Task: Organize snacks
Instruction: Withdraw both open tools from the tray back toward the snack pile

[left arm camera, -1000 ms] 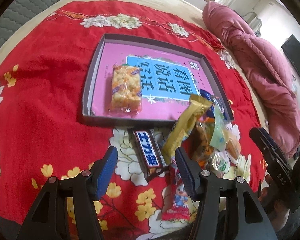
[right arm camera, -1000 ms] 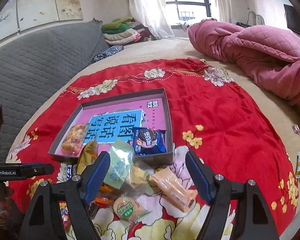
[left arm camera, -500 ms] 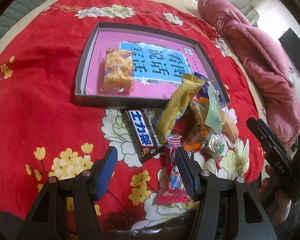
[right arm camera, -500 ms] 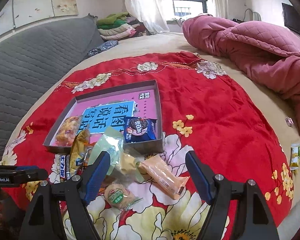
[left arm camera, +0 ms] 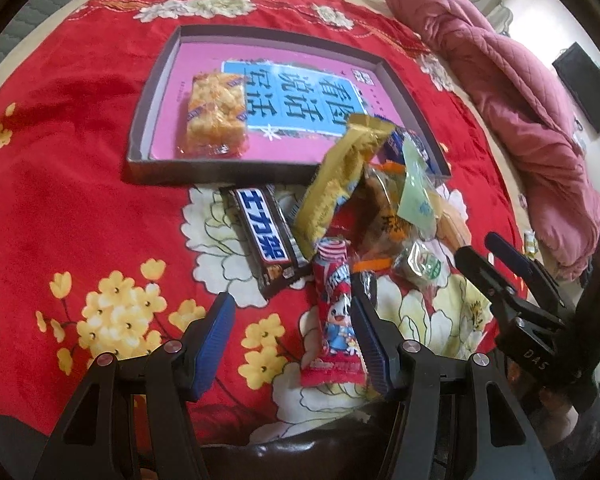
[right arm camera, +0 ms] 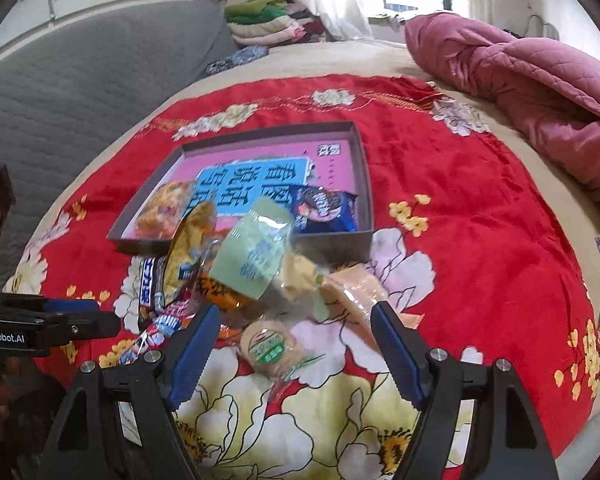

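Your left hand-held gripper (left arm camera: 292,332) and right hand-held gripper (right arm camera: 292,340) hang wide open, empty, low in frame. The snacks (left arm camera: 372,216) pile mid-frame, just below the box (left arm camera: 148,128), awaiting sorting.

both grippers backed off slightly

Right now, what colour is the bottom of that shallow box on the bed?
Pink, with a blue panel of Chinese characters; the box shows best in the left wrist view.
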Motion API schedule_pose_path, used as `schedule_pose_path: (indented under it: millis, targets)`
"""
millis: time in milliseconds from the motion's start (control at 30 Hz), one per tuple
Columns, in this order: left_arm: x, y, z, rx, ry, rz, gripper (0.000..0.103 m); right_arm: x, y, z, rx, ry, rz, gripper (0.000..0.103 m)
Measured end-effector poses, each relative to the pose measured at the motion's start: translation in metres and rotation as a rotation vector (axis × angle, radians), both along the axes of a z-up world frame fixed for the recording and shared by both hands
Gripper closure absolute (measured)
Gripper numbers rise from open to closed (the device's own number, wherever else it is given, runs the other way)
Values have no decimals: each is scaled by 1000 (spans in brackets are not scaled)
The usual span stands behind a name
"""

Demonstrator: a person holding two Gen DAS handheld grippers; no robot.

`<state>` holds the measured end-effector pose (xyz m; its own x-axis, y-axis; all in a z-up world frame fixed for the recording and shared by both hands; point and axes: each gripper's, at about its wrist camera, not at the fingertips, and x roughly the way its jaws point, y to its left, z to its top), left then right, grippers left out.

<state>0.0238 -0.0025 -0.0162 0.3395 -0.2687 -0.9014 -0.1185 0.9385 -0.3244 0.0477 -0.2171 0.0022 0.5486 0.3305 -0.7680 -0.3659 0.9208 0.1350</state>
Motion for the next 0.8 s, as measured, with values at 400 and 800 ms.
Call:
schedule_pose_path:
  millis: [400, 800]
  targets:
    - [-1, -12, -14, -28, 54, -43, 41, 4, 10, -20, -26, 86, 69, 26]
    - [1, -20, -27, -42, 84, -68, 41, 4, 23, -36, -120, 110, 112, 26]
